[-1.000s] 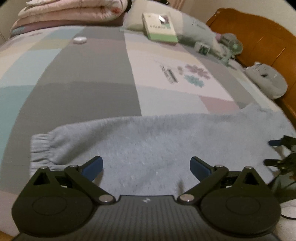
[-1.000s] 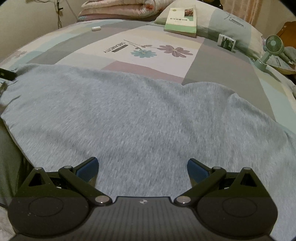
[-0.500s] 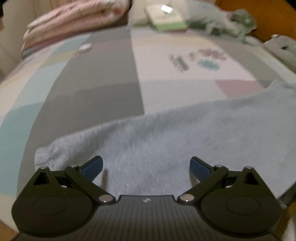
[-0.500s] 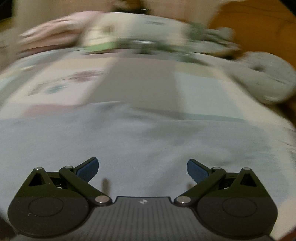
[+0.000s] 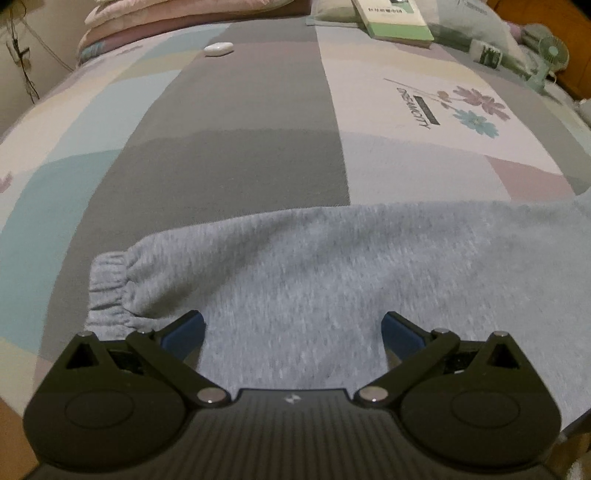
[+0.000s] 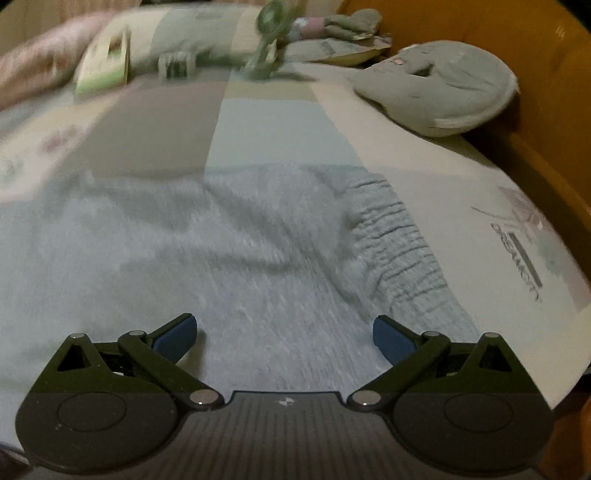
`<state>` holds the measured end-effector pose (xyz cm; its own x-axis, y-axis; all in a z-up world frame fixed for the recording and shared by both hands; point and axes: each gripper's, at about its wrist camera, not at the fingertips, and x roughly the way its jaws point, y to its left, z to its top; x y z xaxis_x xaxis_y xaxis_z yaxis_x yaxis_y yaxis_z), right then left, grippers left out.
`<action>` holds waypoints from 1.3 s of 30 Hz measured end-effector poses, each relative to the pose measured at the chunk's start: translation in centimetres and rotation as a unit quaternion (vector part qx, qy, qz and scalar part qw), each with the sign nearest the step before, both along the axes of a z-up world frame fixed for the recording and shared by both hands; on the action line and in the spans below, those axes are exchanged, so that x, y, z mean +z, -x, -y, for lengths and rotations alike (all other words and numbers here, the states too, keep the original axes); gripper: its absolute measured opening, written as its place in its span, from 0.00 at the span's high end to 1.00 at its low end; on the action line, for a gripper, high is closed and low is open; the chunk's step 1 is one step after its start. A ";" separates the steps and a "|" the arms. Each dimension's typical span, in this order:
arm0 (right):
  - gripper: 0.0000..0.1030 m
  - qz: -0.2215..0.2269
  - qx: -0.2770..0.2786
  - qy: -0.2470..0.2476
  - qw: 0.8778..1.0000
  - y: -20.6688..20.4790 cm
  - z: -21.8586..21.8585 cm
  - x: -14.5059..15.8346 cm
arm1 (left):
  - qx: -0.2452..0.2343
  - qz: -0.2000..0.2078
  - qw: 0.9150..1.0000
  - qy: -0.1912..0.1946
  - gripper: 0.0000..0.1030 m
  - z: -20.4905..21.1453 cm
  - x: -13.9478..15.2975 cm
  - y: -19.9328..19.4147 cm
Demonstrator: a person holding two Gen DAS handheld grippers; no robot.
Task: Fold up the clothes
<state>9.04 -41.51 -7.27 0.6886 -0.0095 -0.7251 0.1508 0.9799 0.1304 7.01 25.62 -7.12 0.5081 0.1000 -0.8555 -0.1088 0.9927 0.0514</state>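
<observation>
Your left gripper [image 5: 291, 328] hangs with its jaws spread wide over the grey sweatpants [image 5: 332, 266], just beside the gathered cuff [image 5: 110, 288], and your right gripper [image 6: 284, 332] is equally wide apart over the same garment beside its ribbed waistband [image 6: 399, 251]. The pants lie flat along the near edge of the bed [image 5: 240, 129], whose patchwork cover runs back to a book [image 5: 395, 22], a small fan [image 5: 550, 51] and folded quilts [image 5: 166, 18] at the far edge, with a wooden bed frame [image 6: 535, 92] along the right edge.
</observation>
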 end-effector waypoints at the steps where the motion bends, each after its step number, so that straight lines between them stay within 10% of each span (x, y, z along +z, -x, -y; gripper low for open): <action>1: 0.00 0.009 -0.004 -0.019 1.000 0.5 0.4 0.5 | -0.006 0.001 1.000 -0.012 0.02 0.6 0.3 0.0; 8: 0.00 0.043 0.000 -0.124 0.991 3.1 1.1 2.8 | -0.095 0.040 0.994 -0.032 0.02 7.0 4.2 0.6; 14: 0.00 -0.015 0.101 0.070 0.992 1.4 -5.8 0.0 | -0.176 0.050 0.983 -0.034 0.01 13.4 4.8 -0.2; 23: 0.00 -0.044 0.114 0.091 0.988 3.7 -5.1 -0.1 | -0.180 0.029 0.983 -0.030 0.02 15.5 4.5 -1.3; 39: 0.00 -0.077 -0.016 0.049 0.996 -12.1 -8.5 -1.3 | -0.317 0.018 0.944 0.085 0.01 28.4 1.1 -6.2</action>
